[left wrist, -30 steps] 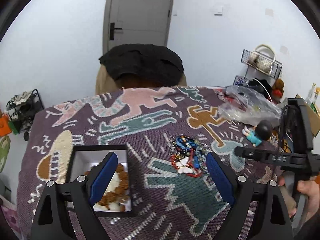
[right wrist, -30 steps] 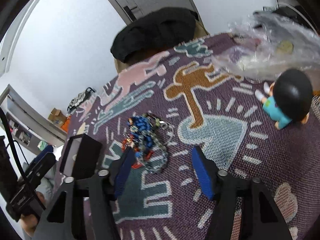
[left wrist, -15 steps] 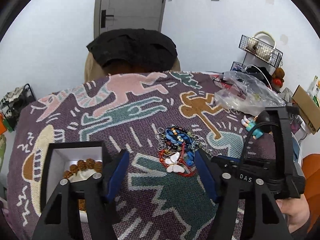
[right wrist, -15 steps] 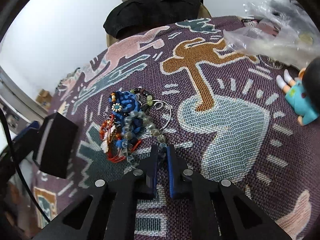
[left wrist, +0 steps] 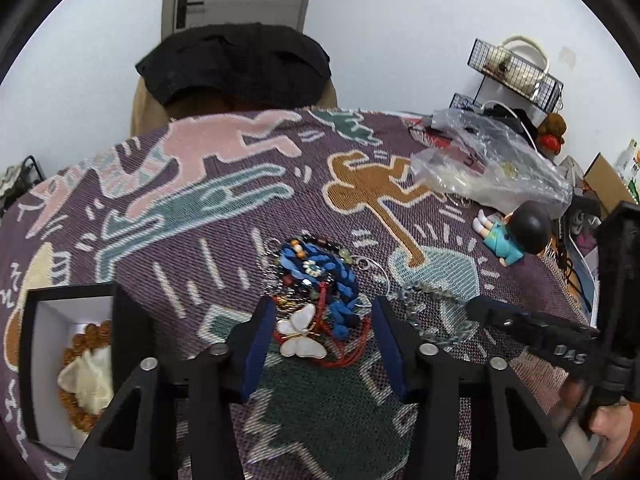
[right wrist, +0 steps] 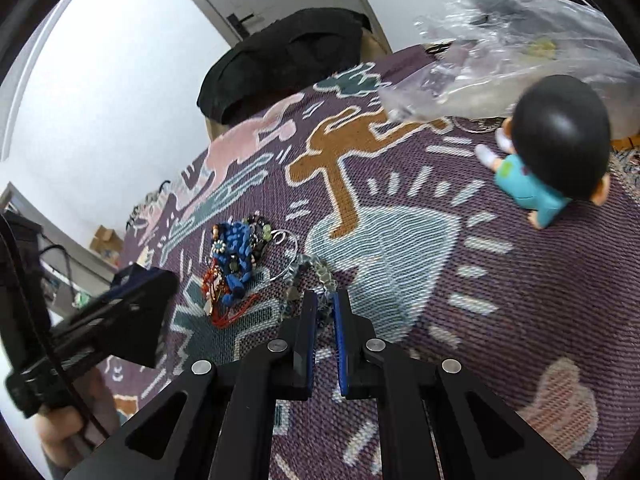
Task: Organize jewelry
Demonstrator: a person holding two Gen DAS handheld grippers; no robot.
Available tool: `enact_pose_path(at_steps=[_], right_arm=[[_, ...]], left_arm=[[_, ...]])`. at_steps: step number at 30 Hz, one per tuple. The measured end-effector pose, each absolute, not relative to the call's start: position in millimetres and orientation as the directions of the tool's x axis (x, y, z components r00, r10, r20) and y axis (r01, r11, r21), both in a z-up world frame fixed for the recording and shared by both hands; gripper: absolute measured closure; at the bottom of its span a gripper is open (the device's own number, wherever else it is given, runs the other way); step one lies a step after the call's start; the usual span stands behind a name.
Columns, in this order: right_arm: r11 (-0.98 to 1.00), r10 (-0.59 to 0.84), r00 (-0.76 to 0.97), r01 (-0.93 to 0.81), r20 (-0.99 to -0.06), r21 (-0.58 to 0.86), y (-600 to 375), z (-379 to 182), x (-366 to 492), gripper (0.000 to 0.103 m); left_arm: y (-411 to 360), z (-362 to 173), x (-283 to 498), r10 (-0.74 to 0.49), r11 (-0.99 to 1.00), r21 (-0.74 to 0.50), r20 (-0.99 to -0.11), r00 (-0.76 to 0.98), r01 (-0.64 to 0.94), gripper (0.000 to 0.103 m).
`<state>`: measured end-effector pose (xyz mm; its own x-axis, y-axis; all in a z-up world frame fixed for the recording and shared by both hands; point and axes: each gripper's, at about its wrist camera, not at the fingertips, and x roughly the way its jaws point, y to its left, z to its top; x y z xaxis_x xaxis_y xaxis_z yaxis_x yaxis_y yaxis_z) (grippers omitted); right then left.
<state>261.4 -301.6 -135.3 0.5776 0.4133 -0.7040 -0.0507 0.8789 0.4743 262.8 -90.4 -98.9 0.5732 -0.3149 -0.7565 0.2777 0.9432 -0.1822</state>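
L gripper (left wrist: 322, 334) jaws closing, straddling butterfly pendant (left wrist: 301, 336) at near edge of jewelry pile (left wrist: 316, 288) on patterned cloth (left wrist: 200, 200); pads not touching yet. R gripper (right wrist: 325, 314) nearly shut, apparently pinching grey bead chain (right wrist: 316, 270). Box (left wrist: 72, 360) w/ brown beads at left.

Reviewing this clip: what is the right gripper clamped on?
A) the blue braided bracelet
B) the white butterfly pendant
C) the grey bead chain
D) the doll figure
C: in the right wrist view the right gripper has its jaws nearly together on the grey bead chain, which trails out from between them toward the jewelry pile.
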Motion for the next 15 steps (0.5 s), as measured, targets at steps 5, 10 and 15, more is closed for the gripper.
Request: enact_pose_path(at_steps=[5,10,15], right_arm=[[0.869,0.417,0.604,-0.045,-0.679,0.493,-315,-127,255,0.094],[0.862,0.418,0.623,-0.043,-0.661,0.504,-324,-120,251,0.094],[0.858,0.414,0.639,-0.037,-0.648,0.512,-329,-114,248,0.094]], left_arm=[[-100,-113,275,-0.300,0.946,-0.174,-0.786,0.540,0.272,0.060],[-102,-123,284,-0.280,0.953,-0.165,-0.800,0.530,0.255,0.092],[-102,-115,281,-0.286,0.951,-0.161,-0.786,0.548,0.264,0.102]])
